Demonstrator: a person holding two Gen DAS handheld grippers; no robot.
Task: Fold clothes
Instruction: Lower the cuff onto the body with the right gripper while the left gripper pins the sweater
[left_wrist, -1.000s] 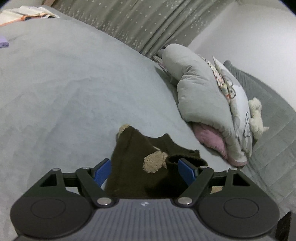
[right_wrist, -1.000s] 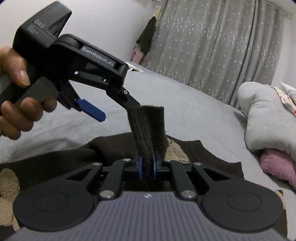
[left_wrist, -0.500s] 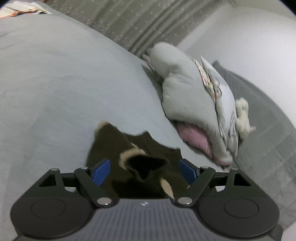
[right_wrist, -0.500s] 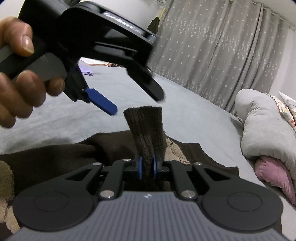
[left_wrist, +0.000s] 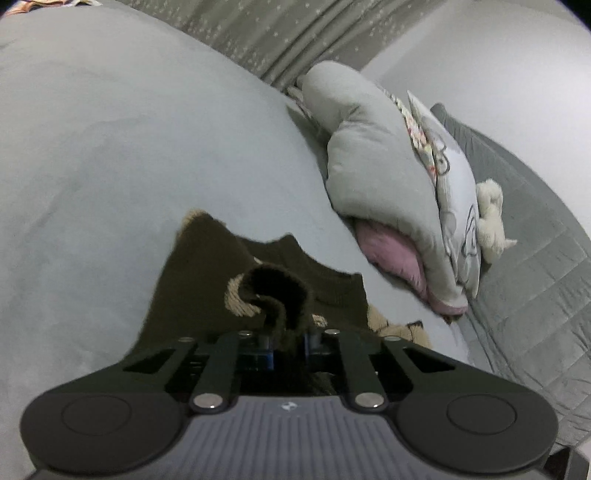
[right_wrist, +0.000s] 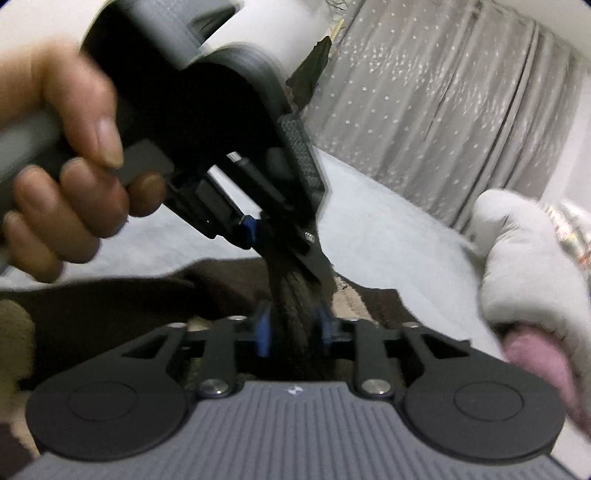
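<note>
A dark brown knit sweater (left_wrist: 207, 295) with tan patches lies on the grey bed (left_wrist: 110, 166). My left gripper (left_wrist: 288, 345) is shut on the ribbed cuff of its sleeve (left_wrist: 280, 295), which curls up between the blue pads. In the right wrist view my right gripper (right_wrist: 291, 332) is shut on the same sleeve (right_wrist: 291, 306) lower down. The left gripper (right_wrist: 269, 236), held by a hand, clamps the sleeve just above it. The two grippers are almost touching.
A grey folded duvet (left_wrist: 369, 166) with a pink pillow (left_wrist: 391, 254) and a patterned pillow (left_wrist: 450, 192) lies to the right. A cream plush toy (left_wrist: 491, 218) sits behind them. Grey dotted curtains (right_wrist: 443, 110) hang at the back.
My left gripper was open above the sleeve; it came down and shut on the cuff. My right gripper kept its hold on the sleeve, its blue pads now a little wider apart.
</note>
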